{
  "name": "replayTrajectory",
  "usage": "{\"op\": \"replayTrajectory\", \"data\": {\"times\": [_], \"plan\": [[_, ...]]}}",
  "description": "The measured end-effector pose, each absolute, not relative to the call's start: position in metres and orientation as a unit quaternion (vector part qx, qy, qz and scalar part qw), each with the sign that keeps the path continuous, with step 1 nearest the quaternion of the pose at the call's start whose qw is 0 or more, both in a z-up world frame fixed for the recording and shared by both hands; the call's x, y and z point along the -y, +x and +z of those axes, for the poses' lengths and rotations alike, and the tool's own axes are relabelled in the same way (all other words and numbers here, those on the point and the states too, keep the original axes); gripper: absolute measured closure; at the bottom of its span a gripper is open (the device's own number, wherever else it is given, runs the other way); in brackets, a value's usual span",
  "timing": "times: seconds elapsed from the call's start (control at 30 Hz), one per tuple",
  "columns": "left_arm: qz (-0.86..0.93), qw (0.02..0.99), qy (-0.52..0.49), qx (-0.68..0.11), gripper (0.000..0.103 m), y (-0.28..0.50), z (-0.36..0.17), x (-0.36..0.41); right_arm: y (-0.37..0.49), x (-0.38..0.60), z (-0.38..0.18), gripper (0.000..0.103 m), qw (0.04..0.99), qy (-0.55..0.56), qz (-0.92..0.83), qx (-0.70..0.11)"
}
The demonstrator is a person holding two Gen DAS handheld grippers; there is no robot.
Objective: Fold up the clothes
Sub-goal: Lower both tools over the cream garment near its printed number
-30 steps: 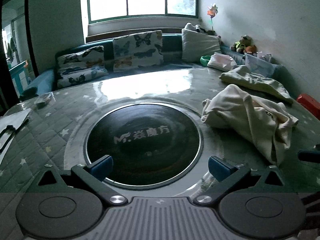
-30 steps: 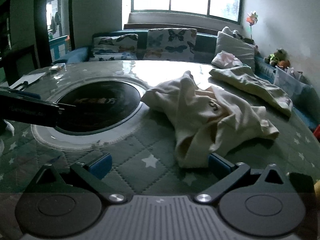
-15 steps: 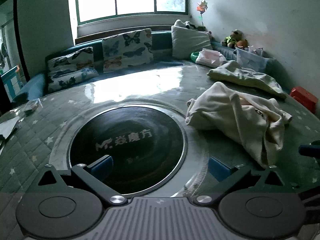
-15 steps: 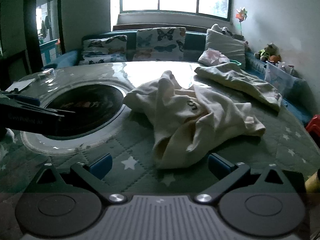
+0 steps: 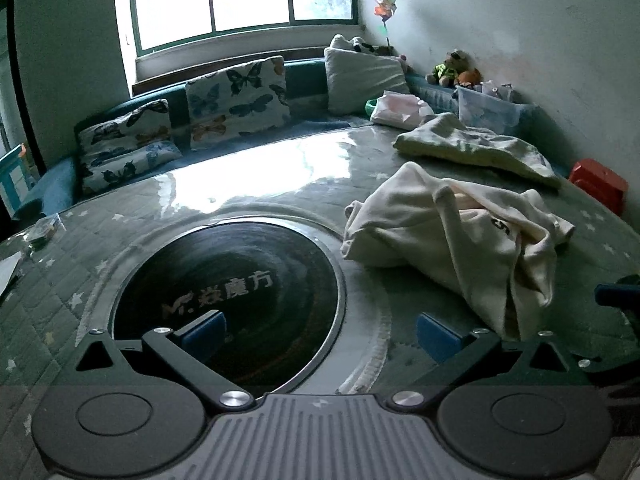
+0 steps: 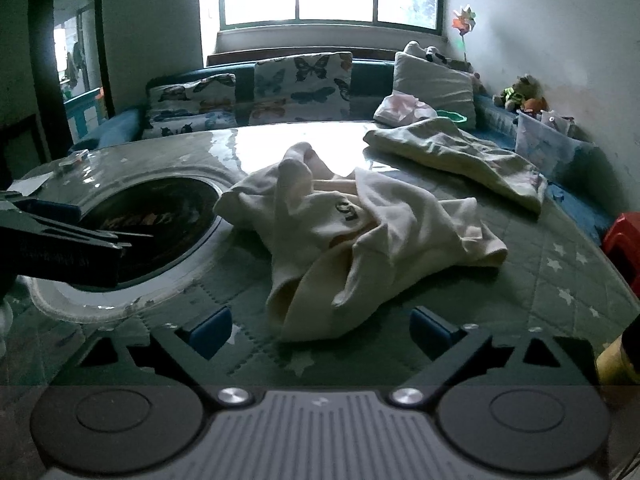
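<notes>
A crumpled cream garment (image 5: 456,236) with a dark printed mark lies on the green quilted table; it also shows in the right wrist view (image 6: 360,240). A second pale yellow-green garment (image 5: 476,148) lies farther back right, and it shows in the right wrist view (image 6: 456,156). My left gripper (image 5: 320,330) is open and empty over the black round hotplate (image 5: 228,288), left of the cream garment. My right gripper (image 6: 320,330) is open and empty, with the garment's near hem just ahead between its fingers. The left gripper's body (image 6: 60,236) shows at the left of the right wrist view.
A sofa with butterfly pillows (image 5: 236,104) and a white cushion (image 5: 364,80) runs behind the table. A clear storage box (image 5: 492,108) and a red stool (image 5: 600,184) stand at the right. Papers (image 6: 28,184) lie at the table's left edge.
Both grippers have moved toward the cream garment, which now looks larger and closer in both views. The jaws stay open. The garments have not moved.
</notes>
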State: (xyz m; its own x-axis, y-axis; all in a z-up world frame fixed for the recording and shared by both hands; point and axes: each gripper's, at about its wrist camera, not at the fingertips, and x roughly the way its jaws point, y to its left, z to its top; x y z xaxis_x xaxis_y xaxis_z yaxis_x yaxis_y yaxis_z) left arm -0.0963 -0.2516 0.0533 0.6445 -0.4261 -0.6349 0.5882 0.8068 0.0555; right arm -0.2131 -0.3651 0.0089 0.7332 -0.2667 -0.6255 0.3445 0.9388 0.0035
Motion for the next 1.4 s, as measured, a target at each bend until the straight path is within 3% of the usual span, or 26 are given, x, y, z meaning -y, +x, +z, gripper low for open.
{"op": "replayTrajectory", "data": {"times": [1.0, 1.4], "plan": [[-0.297, 0.888, 0.152, -0.316, 0.0, -0.079, 0.058, 0.292, -0.196, 0.389, 0.007, 0.016, 0.919, 0.068, -0.182, -0.343], [-0.306, 0.883, 0.149, -0.323, 0.0, -0.069, 0.064, 0.307, -0.192, 0.401, 0.006, 0.028, 0.918, 0.067, -0.186, -0.344]]}}
